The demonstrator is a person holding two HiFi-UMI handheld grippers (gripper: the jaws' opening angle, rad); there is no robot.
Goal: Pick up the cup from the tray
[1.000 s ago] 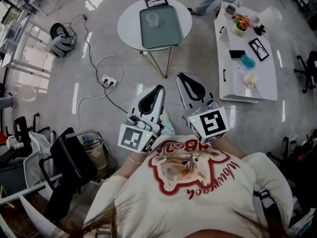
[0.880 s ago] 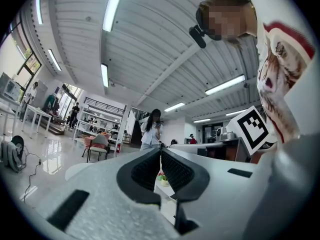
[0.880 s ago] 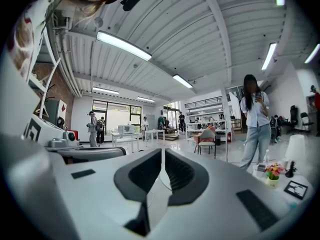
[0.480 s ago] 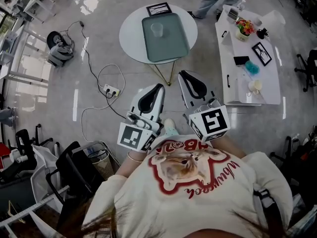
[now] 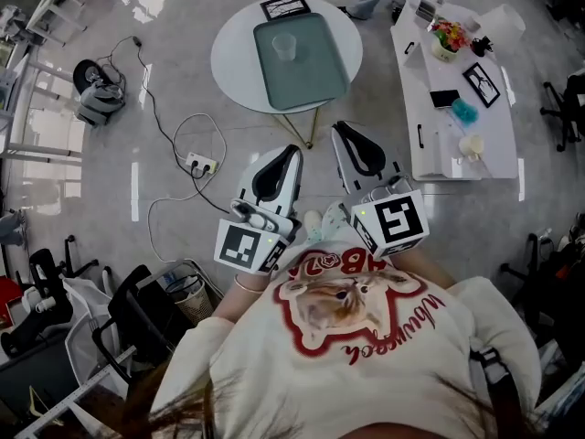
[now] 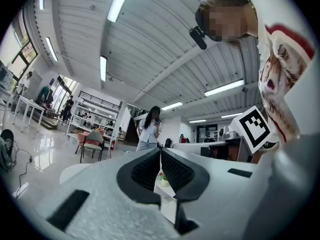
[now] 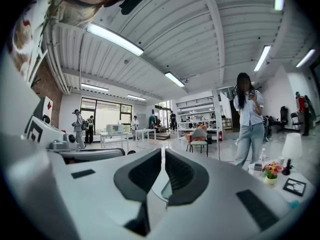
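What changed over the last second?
The person has closed in on the round table: it, the tray and cup look nearer. Nothing grasped or released. Unchanged: cup on tray, left gripper and right gripper held forward, jaws shut, empty.

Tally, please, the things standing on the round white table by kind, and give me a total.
Tray: 1
Cup: 1
Picture frame: 1
Total: 3
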